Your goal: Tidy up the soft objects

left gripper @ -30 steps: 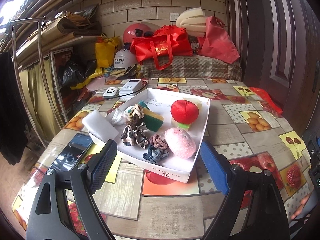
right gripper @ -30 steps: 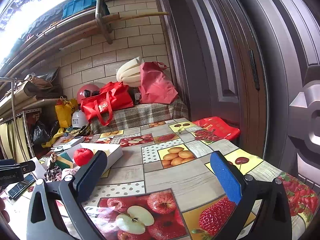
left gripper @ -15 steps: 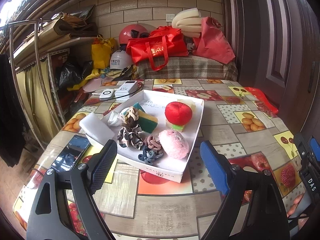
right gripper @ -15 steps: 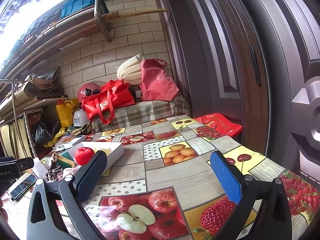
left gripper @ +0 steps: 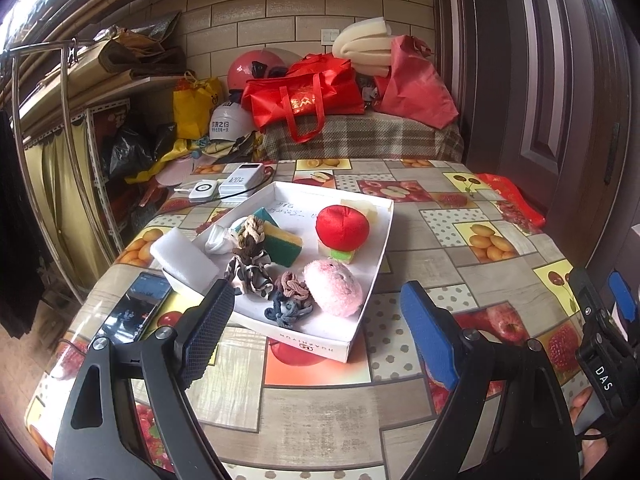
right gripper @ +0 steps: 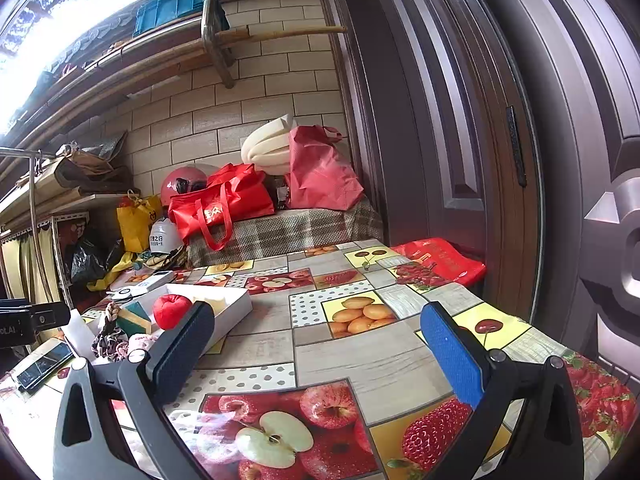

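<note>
The soft things lie together in the white tray (left gripper: 362, 322), straight ahead of the left gripper (left gripper: 316, 336) and just beyond its fingertips: a pink plush (left gripper: 333, 288) nearest the blue finger's side, a knot of hair ties (left gripper: 291, 300) nearest the black finger, a red plush ball (left gripper: 342, 227) and a green-and-yellow sponge (left gripper: 282, 240) farther in. A white foam block (left gripper: 184, 255) leans over the tray's edge, beyond the black finger. The left jaws stand wide open and hold nothing; the right gripper (right gripper: 316, 354) is equally spread and empty, with the tray well off past its black finger.

The likely trouble is crowding. The hair ties touch the pink plush, so closing on one may snag or drag the other. A low approach could catch the near tray wall and shove the light tray across the slick fruit-print tablecloth (left gripper: 320, 408), or toward the phone (left gripper: 134, 307) beside the black finger.
</note>
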Motion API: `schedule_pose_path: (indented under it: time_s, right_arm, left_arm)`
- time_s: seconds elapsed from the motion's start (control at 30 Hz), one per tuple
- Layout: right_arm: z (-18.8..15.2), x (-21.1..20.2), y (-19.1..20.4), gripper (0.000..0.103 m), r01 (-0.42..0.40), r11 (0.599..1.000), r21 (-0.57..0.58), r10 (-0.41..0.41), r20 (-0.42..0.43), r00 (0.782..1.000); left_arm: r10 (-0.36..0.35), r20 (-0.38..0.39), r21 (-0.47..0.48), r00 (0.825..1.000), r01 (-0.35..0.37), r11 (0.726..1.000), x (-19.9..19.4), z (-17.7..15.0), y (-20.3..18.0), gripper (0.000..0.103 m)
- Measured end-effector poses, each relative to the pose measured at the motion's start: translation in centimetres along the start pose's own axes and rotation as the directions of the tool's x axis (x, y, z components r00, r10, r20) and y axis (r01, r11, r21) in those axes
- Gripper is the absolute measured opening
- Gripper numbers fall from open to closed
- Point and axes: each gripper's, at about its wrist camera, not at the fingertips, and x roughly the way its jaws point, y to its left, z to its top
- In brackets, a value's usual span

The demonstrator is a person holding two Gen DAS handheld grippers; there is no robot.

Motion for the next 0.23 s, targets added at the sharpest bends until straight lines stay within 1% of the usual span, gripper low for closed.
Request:
schedule_pose_path:
  time_s: [0.23]
  right_arm:
    - [0.00,-0.03,0.06,0.103,0.000,1.000,-0.001,0.000,0.000,1.000]
  left_arm:
    - [-0.009,-0.007,-0.008,1.000,0.009,1.000,0.22,-0.11,0.23,0.086]
